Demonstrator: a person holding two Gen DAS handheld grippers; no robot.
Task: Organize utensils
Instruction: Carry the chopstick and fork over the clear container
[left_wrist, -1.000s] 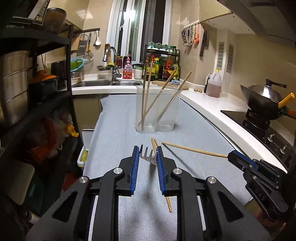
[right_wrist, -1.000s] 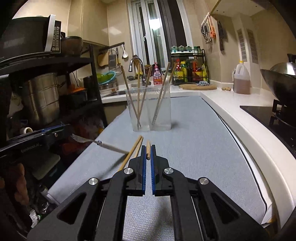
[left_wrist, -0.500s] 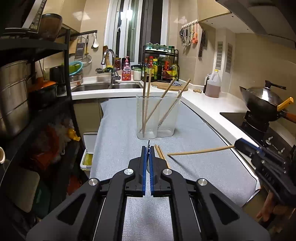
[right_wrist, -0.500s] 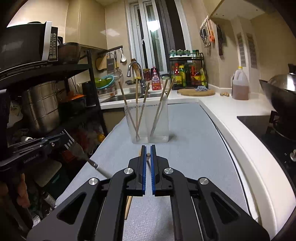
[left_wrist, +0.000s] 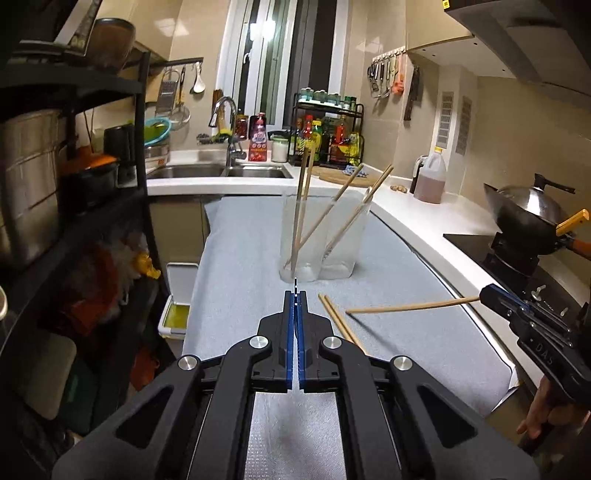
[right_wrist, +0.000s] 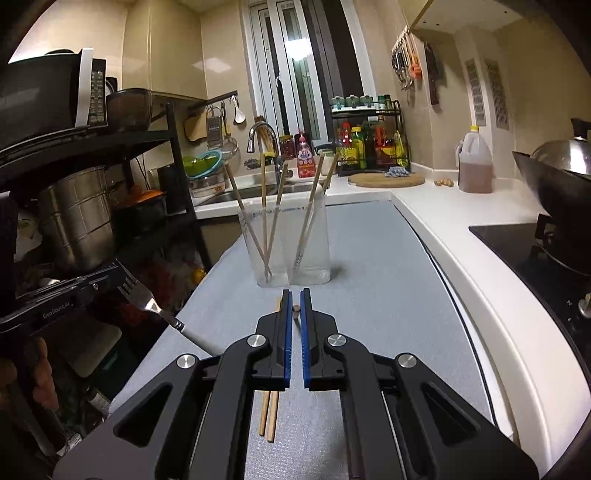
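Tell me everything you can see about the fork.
The fork looks like shiny metal, with four tines and a neck joining a pale handle. The left gripper is shut on its tine end, so from that gripper's own camera only a thin edge shows. It hangs in the air off the mat's left edge, handle slanting down toward the viewer. Nothing else touches it.

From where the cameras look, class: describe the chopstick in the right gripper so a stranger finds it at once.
Start at the grey mat before the clear holder. Two chopsticks lie flat there. The held chopstick alone hangs above the mat, one end pinched in the right gripper.
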